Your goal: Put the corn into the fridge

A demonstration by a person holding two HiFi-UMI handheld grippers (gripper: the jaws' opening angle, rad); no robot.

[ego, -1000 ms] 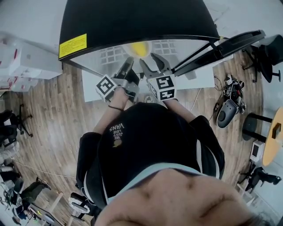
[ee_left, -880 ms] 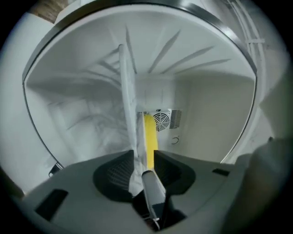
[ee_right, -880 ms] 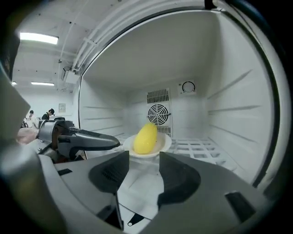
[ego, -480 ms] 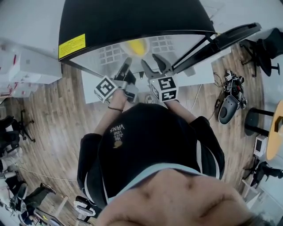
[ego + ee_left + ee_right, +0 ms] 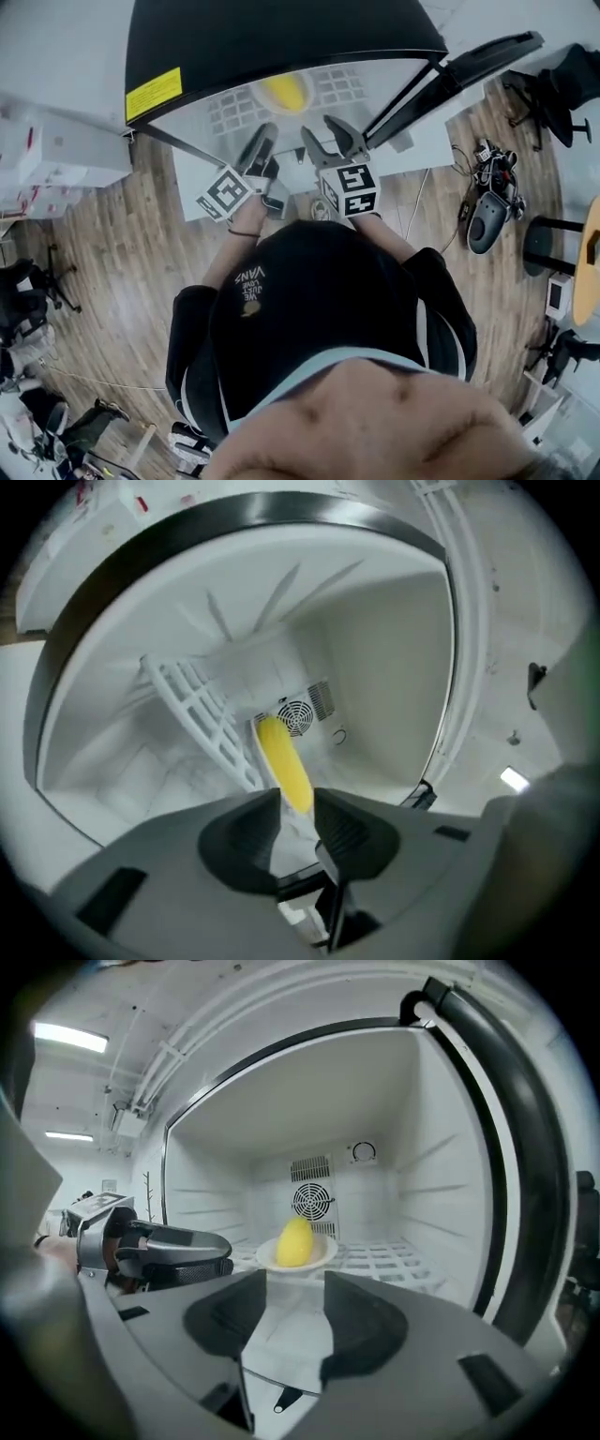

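The yellow corn (image 5: pixel 284 91) lies on a white plate (image 5: pixel 323 1252) on the wire shelf (image 5: pixel 394 1258) inside the open black fridge (image 5: pixel 281 28). The same corn (image 5: pixel 295 1240) shows in front of the rear fan, and the left gripper view has the corn (image 5: pixel 284 761) straight beyond its jaws. My left gripper (image 5: pixel 261 142) and right gripper (image 5: pixel 328 136) hang side by side just outside the fridge's mouth, both open and holding nothing. In the right gripper view the left gripper (image 5: pixel 164 1246) sits to the left of the right gripper (image 5: pixel 294 1288).
The fridge door (image 5: pixel 469 70) stands swung open to the right. A white board (image 5: pixel 427 155) lies under the fridge on the wooden floor. White boxes (image 5: pixel 56 141) stand at the left; a grey device with cables (image 5: pixel 489 220) and chairs are at the right.
Both grippers have drawn back a little from the fridge's inside. The corn stays on its plate on the shelf.
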